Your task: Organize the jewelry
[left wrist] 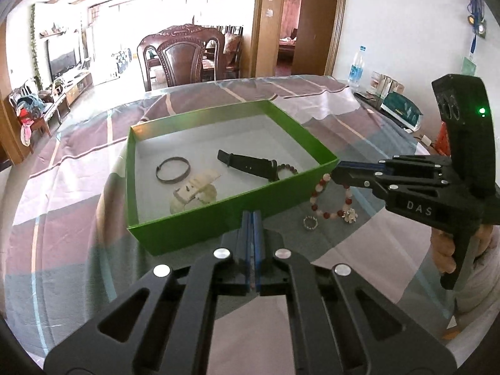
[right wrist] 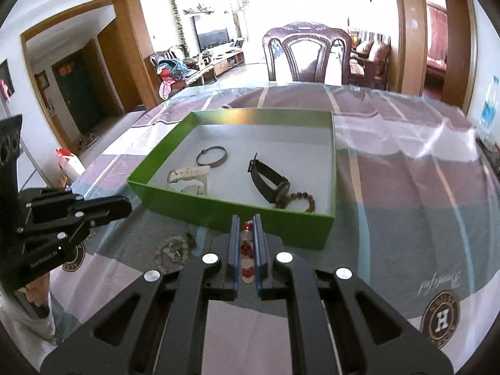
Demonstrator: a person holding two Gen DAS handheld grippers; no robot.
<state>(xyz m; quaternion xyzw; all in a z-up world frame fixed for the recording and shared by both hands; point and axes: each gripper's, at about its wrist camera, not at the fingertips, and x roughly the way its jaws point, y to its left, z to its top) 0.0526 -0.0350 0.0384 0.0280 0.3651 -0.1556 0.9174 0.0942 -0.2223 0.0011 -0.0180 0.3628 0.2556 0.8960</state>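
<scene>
Red-and-white bead bracelet point(right wrist: 247, 251) sitting pinched between the narrow jaws of the right claw point(right wrist: 247, 240), just short of the green box's point(left wrist: 218, 215) near wall. Left claw point(left wrist: 253, 218) hovering pressed shut and holding nothing, over the glass-topped desk point(left wrist: 78, 218). Lying beside the bracelet on the desk: a small ring point(left wrist: 310, 222). Resting farther off inside the box: cream watch strap point(left wrist: 195, 189), metal bangle point(left wrist: 172, 169), black watch point(left wrist: 250, 165), brown bead bracelet point(left wrist: 286, 168).
</scene>
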